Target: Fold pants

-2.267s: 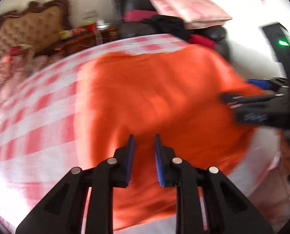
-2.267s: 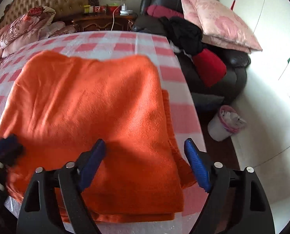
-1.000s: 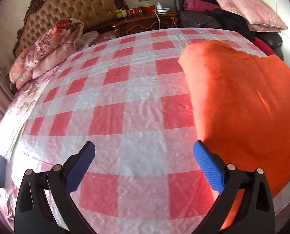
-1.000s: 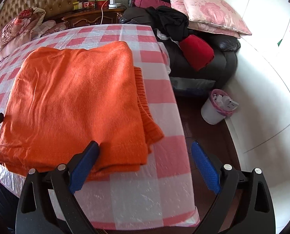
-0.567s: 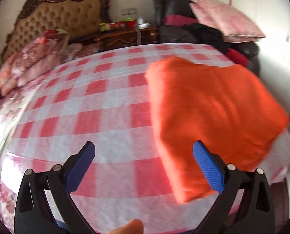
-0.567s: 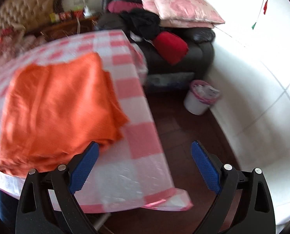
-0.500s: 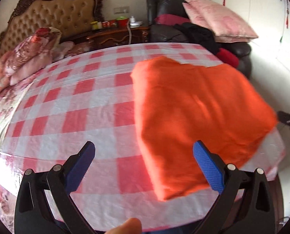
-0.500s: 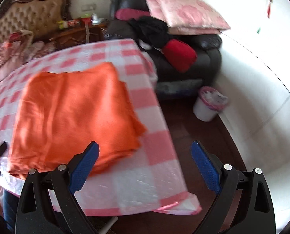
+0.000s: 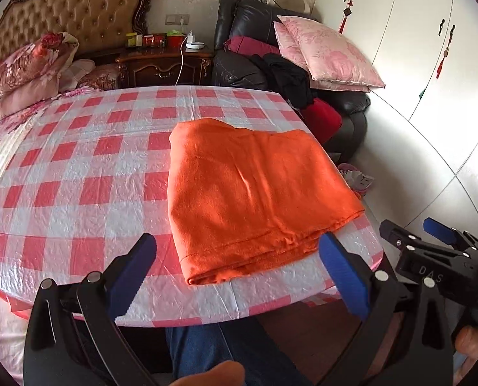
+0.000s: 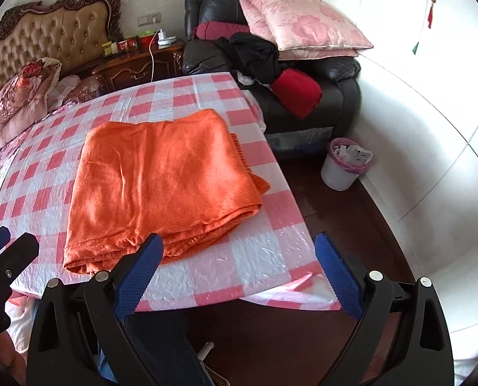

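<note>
Orange pants (image 9: 255,189) lie folded on the checked tablecloth (image 9: 87,167), at 12 o'clock from the left gripper (image 9: 239,276), its fingers spread wide and empty. From the right wrist, the pants (image 10: 161,180) sit at 11 o'clock of the right gripper (image 10: 237,276), equally spread, slightly farther.

We are in a home bedroom. We see a bed with a carved, tufted headboard (image 9: 68,16) and floral bedding (image 9: 23,67) bundled against it, and beside it a dark wooden nightstand (image 9: 165,64) crowded with small boxes and a plugged-in charger. A black leather armchair (image 10: 303,74) is piled with pink pillows (image 10: 303,22) and loose clothes. We also see white wardrobe doors (image 9: 416,32) hung with red tassel ornaments, a small lined waste bin (image 10: 345,164) on the dark wood floor, and a table under a red-and-white checked plastic cover (image 9: 87,167).
</note>
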`<state>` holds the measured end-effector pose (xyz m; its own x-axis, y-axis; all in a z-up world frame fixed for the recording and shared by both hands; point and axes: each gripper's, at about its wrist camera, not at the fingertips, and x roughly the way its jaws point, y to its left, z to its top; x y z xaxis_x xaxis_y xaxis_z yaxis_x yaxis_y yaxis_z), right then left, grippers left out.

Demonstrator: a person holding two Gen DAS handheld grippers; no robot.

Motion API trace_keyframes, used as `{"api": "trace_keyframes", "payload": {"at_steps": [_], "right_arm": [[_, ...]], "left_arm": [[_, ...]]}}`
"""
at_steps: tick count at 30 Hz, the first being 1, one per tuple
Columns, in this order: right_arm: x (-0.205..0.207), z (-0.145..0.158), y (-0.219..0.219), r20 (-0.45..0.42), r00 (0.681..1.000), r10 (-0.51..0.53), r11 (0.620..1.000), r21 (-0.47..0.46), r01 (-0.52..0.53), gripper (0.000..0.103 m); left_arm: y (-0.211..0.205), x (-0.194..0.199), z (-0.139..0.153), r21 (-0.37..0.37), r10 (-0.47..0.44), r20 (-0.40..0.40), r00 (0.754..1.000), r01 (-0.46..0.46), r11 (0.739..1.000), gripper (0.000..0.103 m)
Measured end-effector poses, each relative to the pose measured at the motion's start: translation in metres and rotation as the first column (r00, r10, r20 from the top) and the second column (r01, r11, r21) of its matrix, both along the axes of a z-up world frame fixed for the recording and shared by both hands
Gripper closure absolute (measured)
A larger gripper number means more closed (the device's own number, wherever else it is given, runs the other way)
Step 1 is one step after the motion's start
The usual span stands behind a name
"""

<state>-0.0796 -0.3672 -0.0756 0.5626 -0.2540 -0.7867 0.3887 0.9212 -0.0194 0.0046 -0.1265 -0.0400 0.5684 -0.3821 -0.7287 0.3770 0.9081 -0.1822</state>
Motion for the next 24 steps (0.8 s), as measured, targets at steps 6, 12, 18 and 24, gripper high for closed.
{"api": "trace_keyframes", "payload": {"at_steps": [6,12,18,24], "right_arm": [[-0.0068,0.0041,-0.0039,0.005,1.000,-0.008,1.000,-0.001,0.008,0.011],[-0.0043,0.0075,-0.0043,0.014,1.000,-0.003,1.000,-0.016,0.004,0.011],[-0.0040,0.0059,-0.0037,0.013,1.000,0.004,1.000,-0.011,-0.004,0.011],[-0.0049,0.0055,-0.0034,0.016,1.000,0.003,1.000,-0.007,-0.003,0.011]], "left_arm": [[-0.0044,-0.0062,0.0074,0.010,-0.002,0.020,1.000,0.002,1.000,0.002],[-0.0067,-0.0029,0.0060,0.016,0.001,0.025,1.000,-0.001,1.000,0.002],[-0.0076,-0.0030,0.0054,0.022,-0.004,0.028,1.000,0.003,1.000,0.002],[-0.0081,-0.0031,0.0048,0.024,-0.001,0.027,1.000,0.000,1.000,0.002]]}}
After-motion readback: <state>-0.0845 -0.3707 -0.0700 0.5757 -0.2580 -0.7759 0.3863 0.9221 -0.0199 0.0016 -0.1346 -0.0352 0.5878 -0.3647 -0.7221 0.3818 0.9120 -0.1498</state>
